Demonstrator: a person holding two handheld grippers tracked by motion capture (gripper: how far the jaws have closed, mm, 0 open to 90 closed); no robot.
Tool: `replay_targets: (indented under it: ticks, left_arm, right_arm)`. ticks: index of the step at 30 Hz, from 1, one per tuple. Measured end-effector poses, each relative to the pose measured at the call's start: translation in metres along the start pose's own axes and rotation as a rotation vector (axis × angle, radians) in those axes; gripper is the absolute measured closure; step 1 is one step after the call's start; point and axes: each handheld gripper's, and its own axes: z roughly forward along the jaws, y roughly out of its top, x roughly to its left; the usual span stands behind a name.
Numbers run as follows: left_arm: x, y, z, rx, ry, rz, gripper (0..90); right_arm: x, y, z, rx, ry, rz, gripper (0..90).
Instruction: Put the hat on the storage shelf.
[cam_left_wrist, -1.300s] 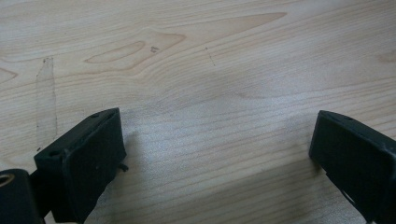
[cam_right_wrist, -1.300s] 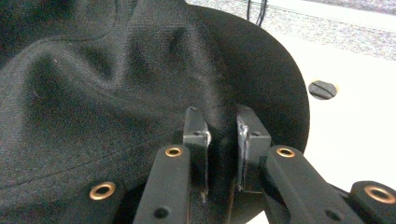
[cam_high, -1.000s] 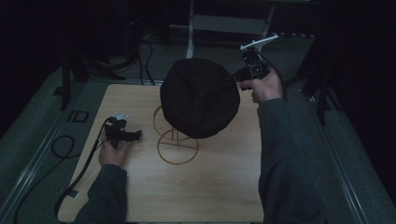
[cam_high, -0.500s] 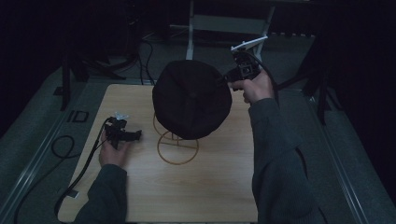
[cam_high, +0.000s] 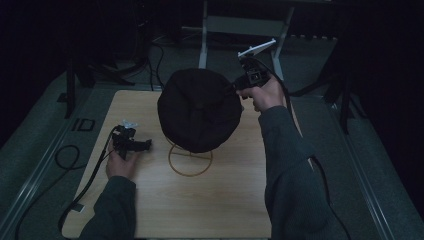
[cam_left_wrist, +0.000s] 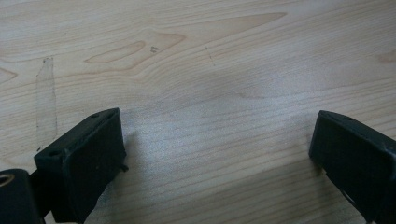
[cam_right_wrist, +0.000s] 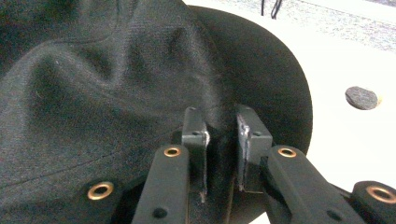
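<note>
A black cap (cam_high: 199, 110) hangs over the middle of the wooden table (cam_high: 210, 210), above a thin wire stand whose ring base (cam_high: 172, 162) rests on the wood. My right gripper (cam_high: 236, 88) holds the cap at its right edge. In the right gripper view the jaws are shut (cam_right_wrist: 222, 140) on a fold of the black fabric (cam_right_wrist: 93, 93), with the brim (cam_right_wrist: 271, 70) curving beyond. Whether the cap touches the stand's top is hidden. My left gripper (cam_high: 145, 145) rests on the table at the left, open (cam_left_wrist: 215, 135), with bare wood between its jaws.
A cable (cam_high: 87, 182) trails from the left gripper off the table's left edge. A small dark round spot (cam_right_wrist: 362, 97) lies on the surface beyond the cap. Metal frame legs (cam_high: 202, 45) and dark floor surround the table's far side.
The right gripper has carried the cap a little to the left and slightly lower, over the stand. The left hand and its gripper have stayed put.
</note>
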Motion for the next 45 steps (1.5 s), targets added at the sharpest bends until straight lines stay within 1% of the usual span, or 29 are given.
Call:
replay_targets:
  ticks: [9,17,25,32,38,45]
  left_arm:
    - [0.000,0.000,0.000,0.000,0.000,0.001,3.0]
    - [0.000,0.000,0.000,0.002,-0.001,0.002,3.0]
    - [0.000,0.000,0.000,0.002,-0.001,0.002,3.0]
    - [0.000,0.000,0.000,0.004,-0.001,0.002,2.9]
    - [0.000,0.000,0.000,0.004,-0.001,0.002,3.0]
    - [0.000,0.000,0.000,0.005,-0.002,0.002,3.0]
  right_arm:
    - [0.004,-0.001,0.011,0.024,-0.016,-0.016,76.4]
    - [0.007,0.000,0.021,0.032,-0.017,-0.017,75.7]
    - [0.009,0.000,0.030,0.042,-0.028,-0.033,75.2]
    - [0.008,0.000,0.034,0.046,-0.034,-0.030,75.2]
    - [0.007,-0.002,0.042,0.058,-0.045,-0.031,74.9]
    - [0.008,-0.002,0.049,0.073,-0.051,-0.040,74.1]
